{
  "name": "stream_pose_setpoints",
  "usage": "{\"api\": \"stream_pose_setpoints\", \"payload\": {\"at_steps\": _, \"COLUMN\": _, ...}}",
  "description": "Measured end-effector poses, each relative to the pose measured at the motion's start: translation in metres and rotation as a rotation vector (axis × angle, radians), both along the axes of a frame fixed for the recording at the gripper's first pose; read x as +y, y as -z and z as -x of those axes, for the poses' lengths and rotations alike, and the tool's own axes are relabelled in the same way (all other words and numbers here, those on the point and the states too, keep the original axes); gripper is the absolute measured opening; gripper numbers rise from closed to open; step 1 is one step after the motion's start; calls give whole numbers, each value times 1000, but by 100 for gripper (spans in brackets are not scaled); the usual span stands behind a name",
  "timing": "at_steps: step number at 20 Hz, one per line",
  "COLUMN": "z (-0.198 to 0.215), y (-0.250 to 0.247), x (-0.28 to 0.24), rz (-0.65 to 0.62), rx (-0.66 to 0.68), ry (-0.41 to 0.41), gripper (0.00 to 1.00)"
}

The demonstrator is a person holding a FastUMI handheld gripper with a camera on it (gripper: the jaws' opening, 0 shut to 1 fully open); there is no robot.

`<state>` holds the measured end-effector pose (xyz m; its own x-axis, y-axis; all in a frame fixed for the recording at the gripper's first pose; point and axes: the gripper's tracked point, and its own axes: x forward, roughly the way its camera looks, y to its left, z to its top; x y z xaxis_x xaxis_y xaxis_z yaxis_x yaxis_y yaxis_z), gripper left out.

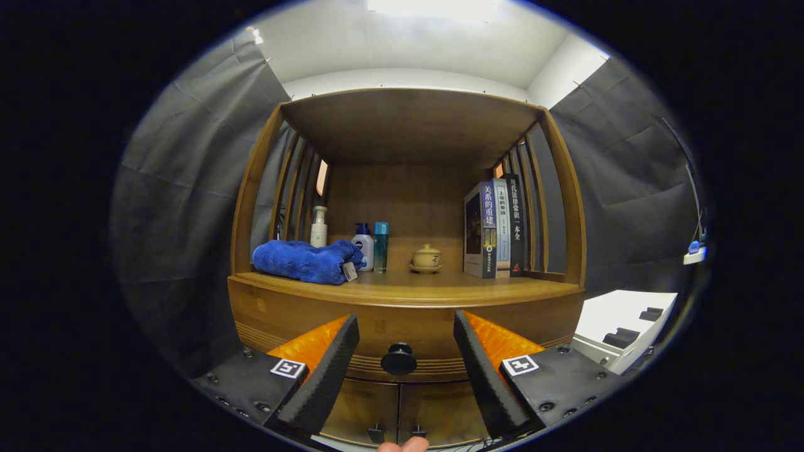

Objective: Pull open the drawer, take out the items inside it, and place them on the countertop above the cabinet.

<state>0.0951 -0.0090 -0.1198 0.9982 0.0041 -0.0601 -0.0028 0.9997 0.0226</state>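
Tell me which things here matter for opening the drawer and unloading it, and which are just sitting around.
For the job:
- tongs, open
- round drawer knob, between the fingers
- closed drawer front
- countertop above it

Just lying about:
- blue towel
- pump bottle
- two small bottles
- lidded cup
- books

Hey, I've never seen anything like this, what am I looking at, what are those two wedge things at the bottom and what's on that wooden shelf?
The camera rides on a hand-held gripper; the wedges are its two fingers, spread open and holding nothing. Between them sits the round drawer knob of a wooden cabinet; the drawer is shut. On the countertop above lie a blue towel, a pump bottle, a white bottle with a blue cap, a teal bottle, a small lidded cup and three upright books. A fingertip shows below.
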Motion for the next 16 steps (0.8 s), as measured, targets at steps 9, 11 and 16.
{"api": "stream_pose_setpoints", "payload": {"at_steps": 9, "z": -16, "y": 38, "x": 6, "rz": -6, "rx": 47, "ry": -24, "gripper": 98}}
{"api": "stream_pose_setpoints", "payload": {"at_steps": 11, "z": -18, "y": 41, "x": 6, "rz": -11, "rx": 54, "ry": -26, "gripper": 98}}
{"api": "stream_pose_setpoints", "payload": {"at_steps": 16, "z": -24, "y": 45, "x": 4, "rz": -44, "rx": 46, "ry": -19, "gripper": 98}}
